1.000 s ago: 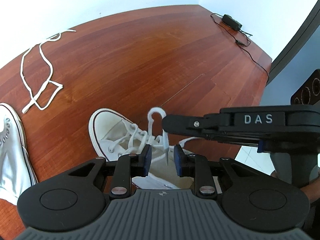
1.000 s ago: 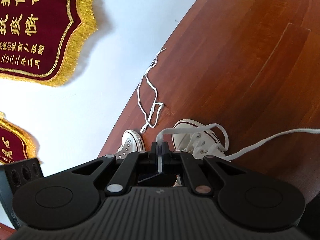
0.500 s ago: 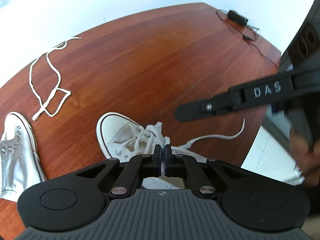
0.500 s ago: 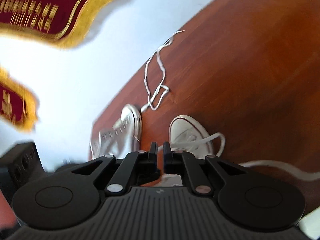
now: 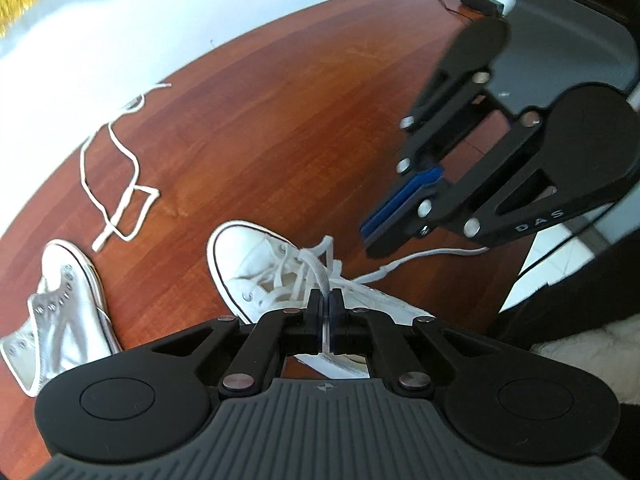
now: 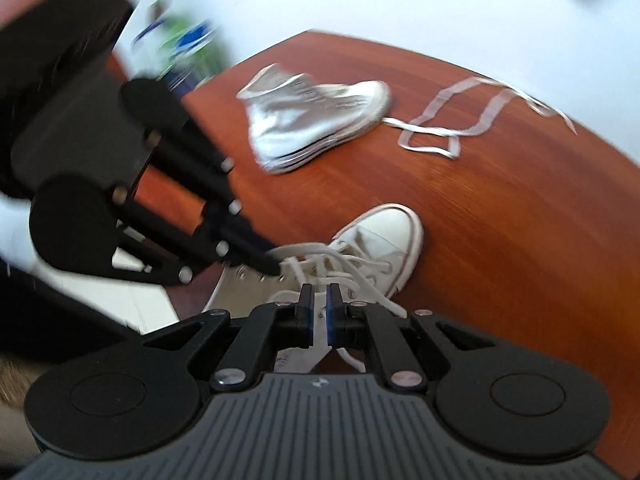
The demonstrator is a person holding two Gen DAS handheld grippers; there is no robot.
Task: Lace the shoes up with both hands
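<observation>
A white high-top sneaker [image 5: 260, 268] is seen at lower centre of the left wrist view, toe toward the upper left, resting on a reddish wooden table [image 5: 280, 100]. The left gripper [image 5: 325, 300] is closed tight on a strand of the shoe's lace [image 5: 318, 276], which is pinched between the jaws just above the eyelets. A free end of that lace [image 5: 432, 256] is trailed off to the right across the table. The right gripper [image 5: 366, 236] is shown at right of the same frame, above and apart from the shoe, blue pads nearly together, nothing held between them.

In the right wrist view, heavily blurred, the same sneaker [image 6: 384, 244] is placed at centre with its toe toward the upper right. The right gripper [image 6: 318, 300] is seen with a narrow gap between the jaws; no lace is gripped in it. The left gripper [image 6: 272, 266] is reached in from the left, tips at the lace near the eyelets.

A second sneaker [image 5: 60, 304], silver-white, is lying on its side at lower left of the left wrist view, well apart from the first. A loose white lace [image 5: 120, 184] is lying in loops on the table above it. A small black adapter with a cable [image 5: 480, 0] is placed at the table's far edge, upper right.
</observation>
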